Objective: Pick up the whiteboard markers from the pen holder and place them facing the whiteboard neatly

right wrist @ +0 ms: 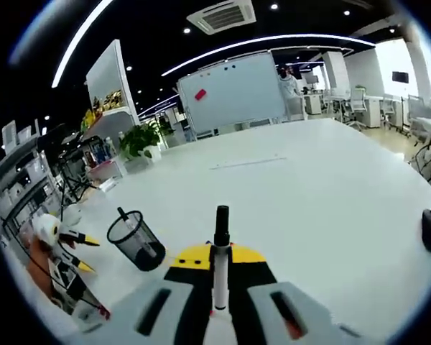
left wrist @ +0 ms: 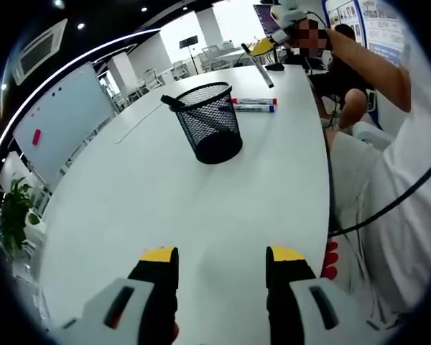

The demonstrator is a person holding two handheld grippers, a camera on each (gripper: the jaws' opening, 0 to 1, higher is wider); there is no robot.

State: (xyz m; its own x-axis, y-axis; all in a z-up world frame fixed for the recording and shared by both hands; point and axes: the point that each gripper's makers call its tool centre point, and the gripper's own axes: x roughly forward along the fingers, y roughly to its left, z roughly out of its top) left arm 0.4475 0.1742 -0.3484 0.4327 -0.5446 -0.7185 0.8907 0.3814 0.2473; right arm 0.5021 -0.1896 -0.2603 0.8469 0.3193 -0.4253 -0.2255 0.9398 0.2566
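Right tool grips a marker above the counter; left tool hangs open near the holder; two markers lie beyond.

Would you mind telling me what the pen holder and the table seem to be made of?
The pen holder looks like black wire mesh, probably metal: the table shows through its grid. The table has a smooth white top with a faint sheen, likely laminate, though that is uncertain.

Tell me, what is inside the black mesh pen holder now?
One black marker leans inside the black wire-mesh pen holder, its tip above the rim. The dark mesh hides the bottom, so anything lying lower cannot be seen.
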